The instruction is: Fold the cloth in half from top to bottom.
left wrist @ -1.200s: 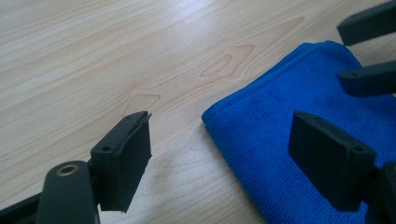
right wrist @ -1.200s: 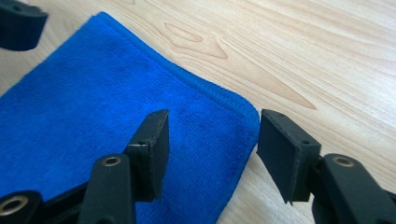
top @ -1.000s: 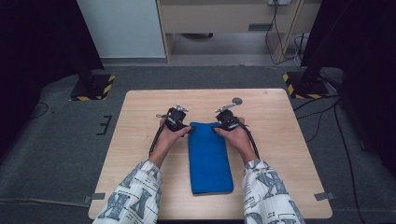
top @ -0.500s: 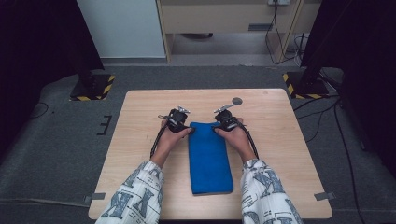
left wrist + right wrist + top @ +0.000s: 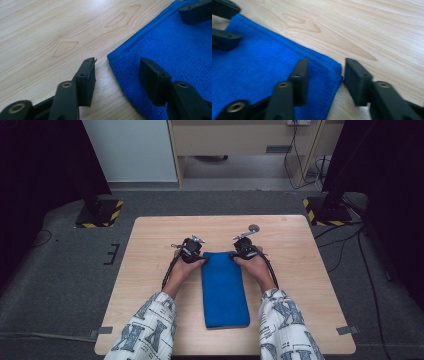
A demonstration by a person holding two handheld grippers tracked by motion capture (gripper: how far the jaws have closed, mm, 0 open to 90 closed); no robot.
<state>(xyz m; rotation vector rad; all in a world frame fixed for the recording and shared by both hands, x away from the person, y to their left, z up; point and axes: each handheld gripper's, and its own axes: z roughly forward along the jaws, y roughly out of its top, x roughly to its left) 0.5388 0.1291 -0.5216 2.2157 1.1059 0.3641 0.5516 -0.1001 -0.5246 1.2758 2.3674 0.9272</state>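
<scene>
A folded blue towel (image 5: 224, 290) lies lengthwise on the wooden table (image 5: 150, 270). My left gripper (image 5: 196, 252) is at its far left corner and my right gripper (image 5: 242, 250) at its far right corner. In the left gripper view the left gripper (image 5: 118, 63) straddles the towel (image 5: 175, 50) corner, one jaw on bare wood and one over the cloth. In the right gripper view the right gripper (image 5: 326, 62) straddles the other corner of the towel (image 5: 262, 62) the same way. Both pairs of jaws have just been closing. The pads still stand apart from the cloth.
A small grey round object (image 5: 254, 227) lies on the table just beyond the right gripper. Two black stands with striped bases (image 5: 100, 212) (image 5: 325, 210) are on the floor past the table's far corners. Bare wood surrounds the towel.
Both hands have kept their places at the towel's far corners. The high view shows no clear shift of the towel.
</scene>
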